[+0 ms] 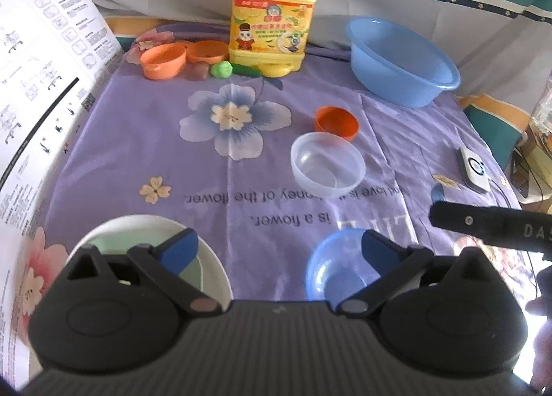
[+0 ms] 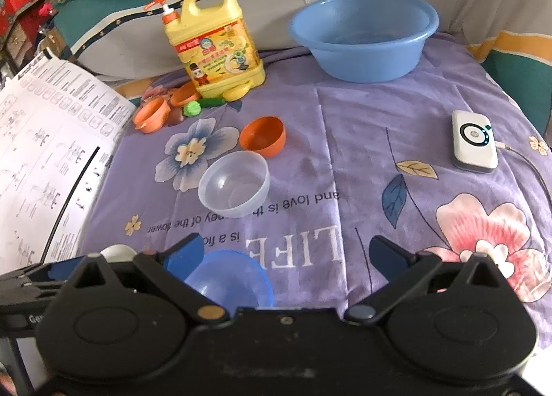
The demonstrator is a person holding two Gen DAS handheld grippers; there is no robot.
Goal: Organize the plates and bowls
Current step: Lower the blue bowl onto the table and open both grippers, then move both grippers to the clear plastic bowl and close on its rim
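Both jaws are standing wide open, gripping nothing. Left gripper (image 1: 279, 247) is hovering low over the near edge, between a white plate (image 1: 214, 271) and a small blue bowl (image 1: 331, 278). Right gripper (image 2: 286, 254) is hanging just right of that same blue bowl (image 2: 238, 275).

Items awaiting sorting: clear bowl (image 2: 234, 183), touching or nearly touching an orange bowl (image 2: 264, 137) behind it; large blue basin (image 2: 362, 37) at the far right.

Step, as judged: approach, nothing gathered yet. Next move is likely calling for a rim pinch on the nearest bowl.

Surface: purple floral cloth (image 2: 362, 140). Also lying about: yellow detergent jug (image 2: 215, 40), white device (image 2: 474, 140), printed sheet (image 1: 41, 61).
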